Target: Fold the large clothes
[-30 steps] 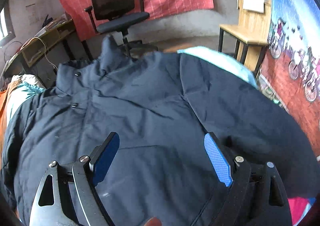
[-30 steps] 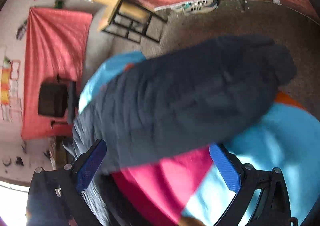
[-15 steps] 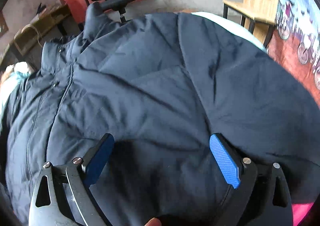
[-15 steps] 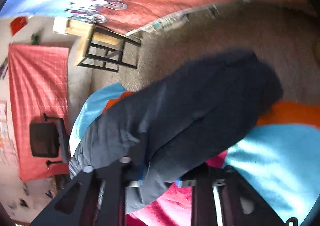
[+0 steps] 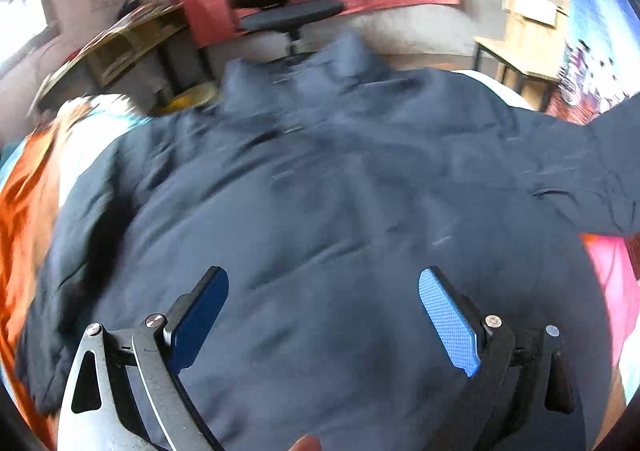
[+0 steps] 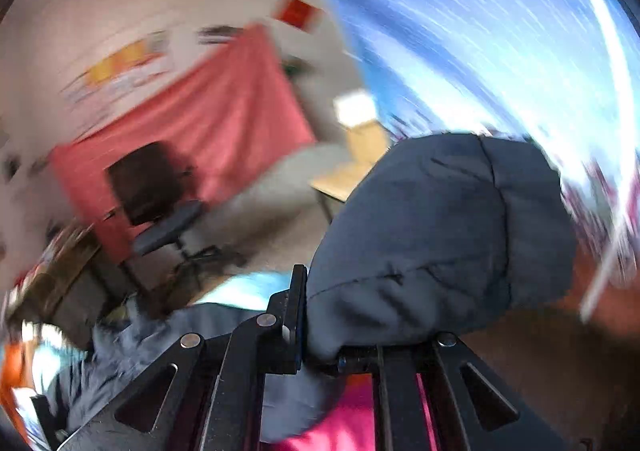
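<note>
1. Lifting of a sleeve (image 6: 440,235) of the navy padded jacket (image 5: 320,231) is under way: a second ago the right gripper (image 6: 316,347) was spread wide over that sleeve; now its jaws are closing, with the cuff end pinched between them and raised ahead of the tool.
2. The sleeve has likely been picked up to be folded across the body.
3. The left gripper (image 5: 324,315) is held released, nothing between its pads; the jacket is spread directly beneath and ahead of it, and a wider stretch of it is seen than before.
4. No brand, label or legible writing can be made out; both views are blurred.
</note>
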{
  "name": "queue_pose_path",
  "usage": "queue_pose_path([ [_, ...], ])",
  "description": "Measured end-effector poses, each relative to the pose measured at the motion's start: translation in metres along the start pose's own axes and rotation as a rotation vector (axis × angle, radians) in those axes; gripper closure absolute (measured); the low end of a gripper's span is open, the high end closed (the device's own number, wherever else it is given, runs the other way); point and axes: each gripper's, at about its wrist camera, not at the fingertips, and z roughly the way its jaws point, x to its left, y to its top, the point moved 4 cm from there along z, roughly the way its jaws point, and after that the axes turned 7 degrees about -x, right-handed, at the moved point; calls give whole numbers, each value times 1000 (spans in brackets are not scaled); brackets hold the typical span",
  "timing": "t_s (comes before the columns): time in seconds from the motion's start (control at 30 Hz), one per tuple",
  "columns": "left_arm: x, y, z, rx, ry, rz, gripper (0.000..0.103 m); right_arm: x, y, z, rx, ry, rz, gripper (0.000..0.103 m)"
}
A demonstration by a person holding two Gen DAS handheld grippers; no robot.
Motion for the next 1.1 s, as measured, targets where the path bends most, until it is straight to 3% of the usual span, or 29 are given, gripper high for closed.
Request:
queue_pose_path([
  [0.13, 73, -10, -23, 9, 64, -119, 9, 102, -5, -12, -56, 154, -184, 92],
  [0.27, 130, -19, -49, -7, 115, -219, 9, 201, -35, -20, -63, 295, -339, 92],
  [0.4, 176, -26, -69, -45, 182, -278, 9, 290, -83, -13, 11, 406, -464, 92],
  [0.5, 197, -29, -75, -62, 213, -294, 9, 337, -130, -10, 101, 461, -553, 92],
  [0.67, 220, -36, -67, -68, 230, -315, 9, 385, -212, -5, 265, 518, -677, 92],
  [0.83, 220, -41, -56, -77, 144, -333, 9, 382, -277, 23, 497, 539, -669, 87],
  [0.93, 216, -39, -53, -97, 103, -355, 9, 380, -290, 30, 560, 581, -651, 74],
  [1.0, 214, -36, -52, -111, 77, -371, 9, 382, -291, 24, 616, 678, -642, 19],
  [1.03, 212, -34, -52, -121, 61, -380, 9, 380, -291, 16, 628, 713, -645, 14],
  [1.1, 209, -28, -53, -146, 30, -400, 9, 378, -291, 0, 635, 783, -706, 14],
])
